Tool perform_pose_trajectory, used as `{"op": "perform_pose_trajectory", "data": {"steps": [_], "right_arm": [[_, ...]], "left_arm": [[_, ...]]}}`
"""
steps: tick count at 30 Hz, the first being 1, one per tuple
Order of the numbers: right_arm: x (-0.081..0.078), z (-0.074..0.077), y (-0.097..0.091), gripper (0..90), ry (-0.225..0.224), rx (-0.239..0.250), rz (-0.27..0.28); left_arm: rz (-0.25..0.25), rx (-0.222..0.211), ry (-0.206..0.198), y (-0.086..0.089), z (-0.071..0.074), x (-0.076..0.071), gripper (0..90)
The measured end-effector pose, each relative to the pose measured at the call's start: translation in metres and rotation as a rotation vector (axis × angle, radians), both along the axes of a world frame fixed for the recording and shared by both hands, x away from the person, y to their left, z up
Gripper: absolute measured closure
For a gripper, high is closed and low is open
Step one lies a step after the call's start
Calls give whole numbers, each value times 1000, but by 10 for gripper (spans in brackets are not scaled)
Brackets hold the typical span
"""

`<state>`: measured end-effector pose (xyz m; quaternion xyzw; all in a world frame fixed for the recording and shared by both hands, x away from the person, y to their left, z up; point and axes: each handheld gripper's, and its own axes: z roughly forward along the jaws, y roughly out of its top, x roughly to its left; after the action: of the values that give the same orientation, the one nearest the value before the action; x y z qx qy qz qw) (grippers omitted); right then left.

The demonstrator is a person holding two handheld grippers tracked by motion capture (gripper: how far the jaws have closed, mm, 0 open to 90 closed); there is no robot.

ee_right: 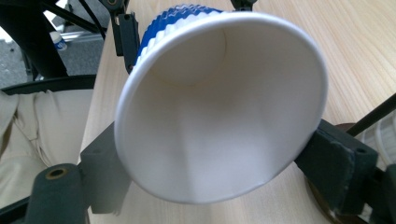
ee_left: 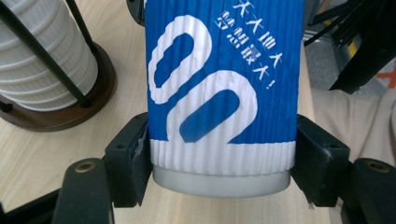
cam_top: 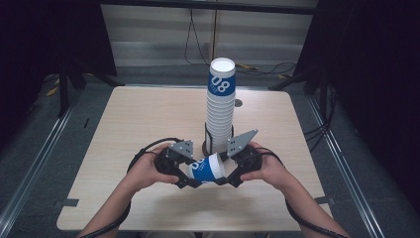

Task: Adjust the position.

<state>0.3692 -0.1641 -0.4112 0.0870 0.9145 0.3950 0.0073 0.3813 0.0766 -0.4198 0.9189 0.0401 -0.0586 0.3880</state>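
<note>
Paper cup (cam_top: pixel 209 168) lies held just before cup stack (cam_top: pixel 220 106) in its rack (cam_top: pixel 207 135)

The table (cam_top: pixel 148 124) is square, with a light wood top and rounded corners. It stands on a grey floor (cam_top: pixel 64 144). On the table, a little right of the middle, stands a round dark wooden base (ee_left: pixel 60 114) with thin black rods (ee_left: pixel 37 51) going up from it. This base carries a tall stack of cups (cam_top: pixel 220 106), white with ribs, and the top cup is blue with white figures. A small dark round spot (cam_top: pixel 238 103) lies on the top just right of the stack, at the far side.
</note>
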Motion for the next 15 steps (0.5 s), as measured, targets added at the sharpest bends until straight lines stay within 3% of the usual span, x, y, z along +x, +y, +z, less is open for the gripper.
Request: {"op": "perform_pose_trajectory", "data": {"steps": [5,10,15], "right_arm": [[0,-1,-2,195,6,-7,-5],[0,1,-2,195,-11,-45,-3],[0,3,-5,204,-26,-111,-10]], "left_arm": [[14,-17,0,1,-1,-1,295],[20,40,-17,-1,-3,-3,224],[38,58,-19,1,-6,-3,199]]}}
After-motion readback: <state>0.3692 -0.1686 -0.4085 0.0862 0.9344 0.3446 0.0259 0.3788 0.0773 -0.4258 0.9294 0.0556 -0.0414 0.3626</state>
